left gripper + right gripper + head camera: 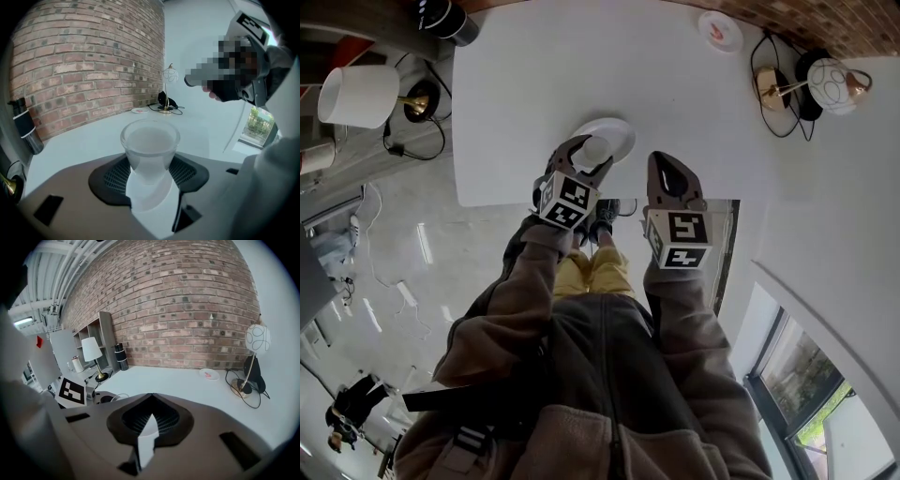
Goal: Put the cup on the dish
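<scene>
counter (534, 94), white, has a white dish (622, 134) close to its near edge. left hand-held gripper (584, 161) pinches a pale cup (596, 150) over the near side of the dish. right hand-held gripper (667, 172) is just to the right, pressed together, holding nothing.

Loft-style office or studio. Exposed brick wall (187, 310) on far side, ribbed industrial ceiling (70, 263), large white tabletop (534, 94). Shaded lamp (91, 348) far left, globe lamp (257, 341) far right, open shelving (101, 333), window (797, 375) right.
</scene>
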{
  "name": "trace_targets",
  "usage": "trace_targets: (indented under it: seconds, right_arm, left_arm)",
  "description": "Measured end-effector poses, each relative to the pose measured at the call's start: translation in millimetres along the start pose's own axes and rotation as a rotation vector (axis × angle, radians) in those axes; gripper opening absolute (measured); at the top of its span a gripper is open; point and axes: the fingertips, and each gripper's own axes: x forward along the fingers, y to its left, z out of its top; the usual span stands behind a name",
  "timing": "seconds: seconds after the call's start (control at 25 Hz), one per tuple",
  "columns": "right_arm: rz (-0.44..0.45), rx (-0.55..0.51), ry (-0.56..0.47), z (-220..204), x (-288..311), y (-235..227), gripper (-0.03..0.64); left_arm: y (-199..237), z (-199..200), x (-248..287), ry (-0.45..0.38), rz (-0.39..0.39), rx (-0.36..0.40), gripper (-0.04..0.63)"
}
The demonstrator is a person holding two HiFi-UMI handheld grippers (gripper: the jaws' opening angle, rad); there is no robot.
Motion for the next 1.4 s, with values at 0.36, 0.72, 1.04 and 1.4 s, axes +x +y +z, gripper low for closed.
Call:
trace_targets:
  seconds: [0.36, 0.72, 1.04, 1.4]
  right_arm:
    - [0.020, 0.007, 0.043, -20, 22, -3, 0.001]
    - [0.028, 0.017, 0.084, -37, 26, -7, 0.001]
    - [0.022, 0.032, 0.103, -44, 25, -12, 0.002]
    - [0.027, 0.030, 0.097, -42, 26, -12, 0.001]
  left_arm:
    - [3, -27, 29, 0.040, 0.007, -0.005, 0.255]
    - [1, -42, 50, 0.083, 0.004, -0.007, 0.255]
    - [1, -48, 60, 0.110, 0.003, 0.003, 0.255]
    - [1, -50, 63, 0.151, -0.003, 0.020, 0.255]
